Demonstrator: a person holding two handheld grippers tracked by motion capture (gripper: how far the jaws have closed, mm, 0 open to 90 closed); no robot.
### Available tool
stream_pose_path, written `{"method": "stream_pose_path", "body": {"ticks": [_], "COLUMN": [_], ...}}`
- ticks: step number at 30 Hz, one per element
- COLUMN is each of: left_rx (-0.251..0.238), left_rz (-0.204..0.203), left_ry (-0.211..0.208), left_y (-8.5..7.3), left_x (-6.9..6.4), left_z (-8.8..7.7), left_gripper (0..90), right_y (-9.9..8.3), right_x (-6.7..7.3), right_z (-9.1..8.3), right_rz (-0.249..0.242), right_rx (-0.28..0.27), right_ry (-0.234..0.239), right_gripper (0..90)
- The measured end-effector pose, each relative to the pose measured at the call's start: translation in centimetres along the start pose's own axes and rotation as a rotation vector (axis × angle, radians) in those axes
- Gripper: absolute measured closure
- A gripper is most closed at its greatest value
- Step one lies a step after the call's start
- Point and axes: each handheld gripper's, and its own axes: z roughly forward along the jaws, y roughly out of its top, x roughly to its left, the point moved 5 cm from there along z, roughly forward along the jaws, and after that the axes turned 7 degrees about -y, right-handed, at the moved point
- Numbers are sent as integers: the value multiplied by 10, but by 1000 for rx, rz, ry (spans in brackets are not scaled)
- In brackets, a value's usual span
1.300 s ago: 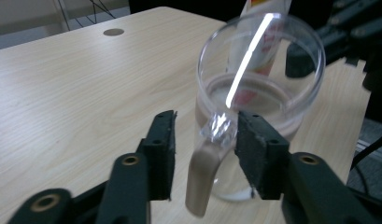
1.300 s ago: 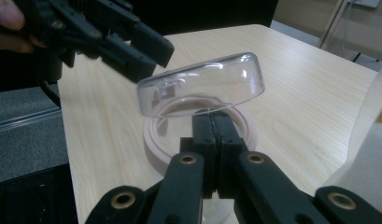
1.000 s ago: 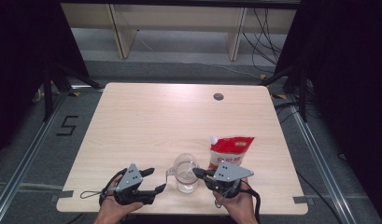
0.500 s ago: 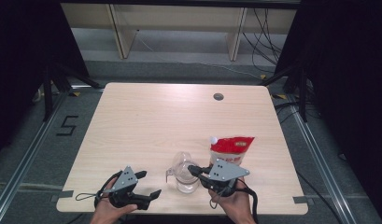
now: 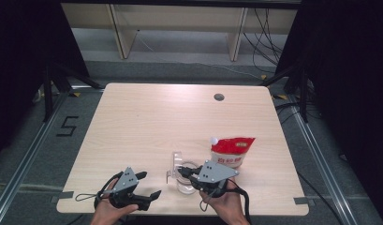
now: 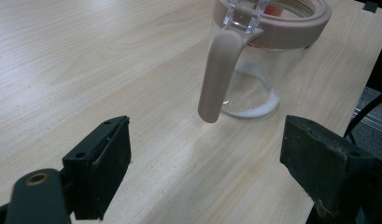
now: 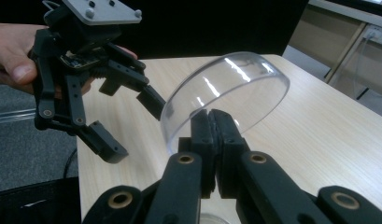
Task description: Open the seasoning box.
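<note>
A: How far along is the jar?

B: The clear lid (image 7: 226,93) is swung up off the pink rim (image 6: 291,35) of the glass jar (image 6: 254,79); the right gripper (image 7: 215,122) has its jaws clamped on the lid's edge; so the opening looks done, by my reading; a thin layer of white powder lies in the jar's bottom, and the red-and-white pouch (image 5: 232,151) stands just beyond the jar, capped; filling seems to be what's left.

A: And the left gripper?

B: The left gripper (image 5: 149,185) has just been opening its jaws; they stand wide with nothing between them, only bare table (image 5: 147,122); the jar's pink handle (image 6: 219,77) hangs down ahead of them, near but apart.

A: Where does the jar sit?

B: Near the table's front edge, between the two hands; the left gripper lies just beside it on its left, the right gripper over its right side.
</note>
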Motion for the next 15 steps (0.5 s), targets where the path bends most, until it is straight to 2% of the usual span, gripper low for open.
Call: {"method": "stream_pose_path", "body": {"ticks": [3,6,8,9,10,12,14,15], "left_rx": [-16,-11,-3,-8,-8,-7,-9,-13], "left_rz": [-9,-9,7,-12,-12,16,15,13], "left_ry": [-6,-9,-4,-6,-6,-4,-8,-7], "left_y": [1,0,-1,-1,-1,0,0,0], "left_x": [-1,-1,0,-1,-1,1,2,2], "left_z": [0,1,1,1,1,0,0,-1], "left_gripper": [159,168,178,178,179,178,178,176], "right_y": [1,3,3,3,3,2,2,3], "right_x": [4,6,9,9,11,13,15,14], "right_z": [3,4,7,8,9,12,12,13], "right_rz": [-2,-1,-4,-13,-5,-13,-1,-16], "right_rx": [8,6,5,4,5,4,14,5], "right_ry": [13,25,31,37,37,43,54,55], "right_gripper": [887,885,882,882,881,880,879,871]}}
